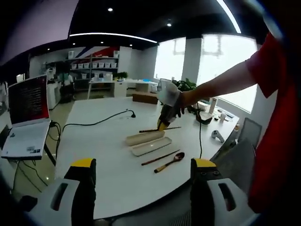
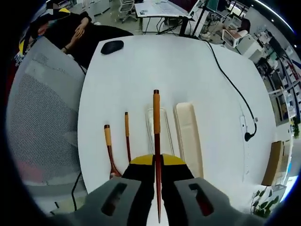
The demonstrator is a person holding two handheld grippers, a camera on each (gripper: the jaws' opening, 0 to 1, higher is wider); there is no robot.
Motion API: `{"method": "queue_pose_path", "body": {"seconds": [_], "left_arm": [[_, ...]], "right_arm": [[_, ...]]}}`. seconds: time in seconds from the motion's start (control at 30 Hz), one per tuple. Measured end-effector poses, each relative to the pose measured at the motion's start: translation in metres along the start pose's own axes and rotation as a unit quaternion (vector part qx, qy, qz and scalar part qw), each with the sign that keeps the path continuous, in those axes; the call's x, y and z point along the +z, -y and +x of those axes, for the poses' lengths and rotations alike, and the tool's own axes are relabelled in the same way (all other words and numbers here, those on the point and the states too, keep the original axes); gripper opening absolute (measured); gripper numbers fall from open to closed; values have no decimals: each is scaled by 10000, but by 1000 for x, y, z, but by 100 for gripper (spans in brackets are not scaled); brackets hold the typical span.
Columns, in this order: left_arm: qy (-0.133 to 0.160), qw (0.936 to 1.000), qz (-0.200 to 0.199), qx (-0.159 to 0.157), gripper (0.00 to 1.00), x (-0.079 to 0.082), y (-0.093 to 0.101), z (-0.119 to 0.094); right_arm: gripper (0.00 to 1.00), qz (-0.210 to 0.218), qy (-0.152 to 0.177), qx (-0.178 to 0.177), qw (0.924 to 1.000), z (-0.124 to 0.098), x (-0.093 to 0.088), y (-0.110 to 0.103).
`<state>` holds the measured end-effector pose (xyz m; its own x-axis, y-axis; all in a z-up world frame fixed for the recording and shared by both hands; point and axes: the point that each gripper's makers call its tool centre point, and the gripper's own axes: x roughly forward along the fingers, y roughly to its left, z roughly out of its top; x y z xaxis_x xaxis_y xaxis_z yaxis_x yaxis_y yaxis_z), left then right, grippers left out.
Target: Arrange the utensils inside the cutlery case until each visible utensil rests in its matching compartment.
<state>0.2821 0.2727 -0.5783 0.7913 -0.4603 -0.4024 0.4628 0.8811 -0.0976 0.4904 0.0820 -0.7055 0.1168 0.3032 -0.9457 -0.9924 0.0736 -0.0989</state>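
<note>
A cream cutlery case lid (image 1: 145, 137) (image 2: 188, 136) and the clear case tray (image 1: 151, 146) (image 2: 163, 123) lie side by side on the white table (image 1: 103, 141). A loose chopstick (image 1: 161, 157) (image 2: 127, 136) and a wooden spoon (image 1: 169, 162) (image 2: 109, 150) rest beside the tray. My right gripper (image 2: 157, 162) (image 1: 164, 117) is shut on a second chopstick (image 2: 156, 122) (image 1: 160, 129), held just over the tray. My left gripper (image 1: 143, 165) hangs open near the table's front edge, well back from the case.
A black mouse (image 2: 112, 46) lies at one table end. A black cable (image 1: 94, 123) (image 2: 235, 89) crosses the table beyond the lid. An open laptop (image 1: 28, 117) stands on a side stand. A grey mesh chair (image 2: 42, 117) sits along the table edge.
</note>
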Motion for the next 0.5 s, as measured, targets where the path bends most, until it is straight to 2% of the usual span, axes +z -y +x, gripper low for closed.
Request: {"method": "queue_pose_path", "body": {"seconds": [0.5], "left_arm": [[-131,9999,78,33,84,0,-3,7]], "right_arm": [[0,-53,35,41,10000,0,13,26]]}}
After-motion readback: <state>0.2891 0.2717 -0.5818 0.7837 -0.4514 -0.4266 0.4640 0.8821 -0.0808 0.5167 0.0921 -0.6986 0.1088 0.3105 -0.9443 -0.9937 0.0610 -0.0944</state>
